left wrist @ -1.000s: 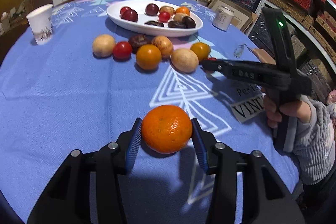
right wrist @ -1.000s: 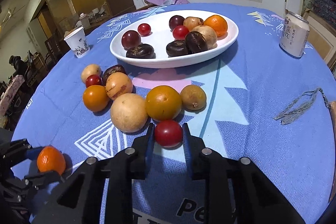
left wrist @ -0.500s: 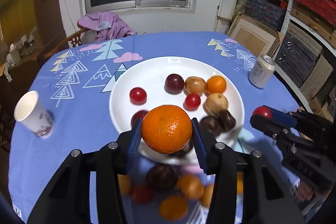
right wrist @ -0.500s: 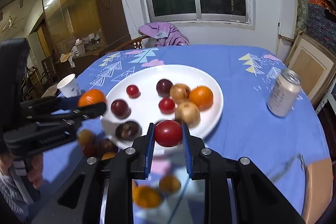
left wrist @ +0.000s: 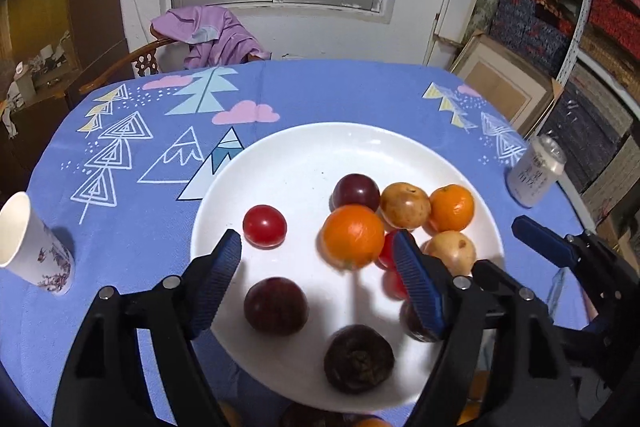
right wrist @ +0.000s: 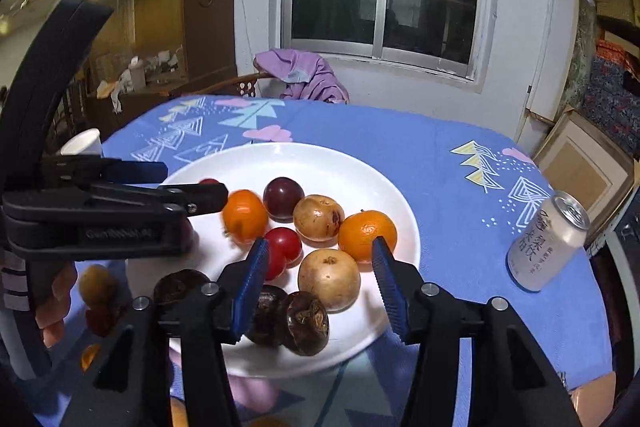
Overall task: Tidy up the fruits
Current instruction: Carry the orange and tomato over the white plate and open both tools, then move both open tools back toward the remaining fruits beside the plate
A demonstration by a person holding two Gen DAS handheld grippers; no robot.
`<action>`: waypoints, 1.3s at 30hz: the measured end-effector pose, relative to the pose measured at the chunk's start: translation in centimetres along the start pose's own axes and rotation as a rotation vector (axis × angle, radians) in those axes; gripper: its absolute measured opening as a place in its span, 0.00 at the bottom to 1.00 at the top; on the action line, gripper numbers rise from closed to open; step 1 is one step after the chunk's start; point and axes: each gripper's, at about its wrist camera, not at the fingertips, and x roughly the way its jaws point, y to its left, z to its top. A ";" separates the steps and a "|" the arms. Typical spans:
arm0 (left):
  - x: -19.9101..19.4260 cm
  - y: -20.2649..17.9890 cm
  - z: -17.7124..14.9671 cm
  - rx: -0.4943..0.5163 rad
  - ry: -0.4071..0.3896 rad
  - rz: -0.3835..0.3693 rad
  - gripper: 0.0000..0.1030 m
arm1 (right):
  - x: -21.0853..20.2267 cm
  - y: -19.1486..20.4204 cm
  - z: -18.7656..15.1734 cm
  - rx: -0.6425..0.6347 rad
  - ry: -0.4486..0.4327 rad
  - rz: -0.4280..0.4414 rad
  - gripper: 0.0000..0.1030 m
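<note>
Paper cup (left wrist: 34, 239) sits at nine o'clock on the tabletop (left wrist: 320, 95). Left gripper (left wrist: 320, 279) hangs over the white plate (left wrist: 304, 163), jaws spread wide and holding nothing; the orange (left wrist: 353, 235), blurred, lies free on the plate near its centre. Right gripper (right wrist: 318, 287), jaws also spread and empty, hovers above the plate's five o'clock side; a red fruit (right wrist: 285, 245) rests just beyond its left pad. Can (right wrist: 548, 241) stands at three o'clock.
</note>
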 end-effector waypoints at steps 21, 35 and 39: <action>-13.7 0.2 -18.1 0.013 -0.154 0.223 0.93 | -13.5 2.1 -11.3 0.117 -0.100 0.034 0.70; -13.4 -1.0 -18.7 0.087 -0.184 0.285 0.96 | -13.2 2.3 -11.7 0.119 -0.080 0.038 0.78; -13.6 -0.9 -18.6 0.085 -0.191 0.285 0.96 | -13.1 2.4 -11.8 0.116 -0.072 0.037 0.78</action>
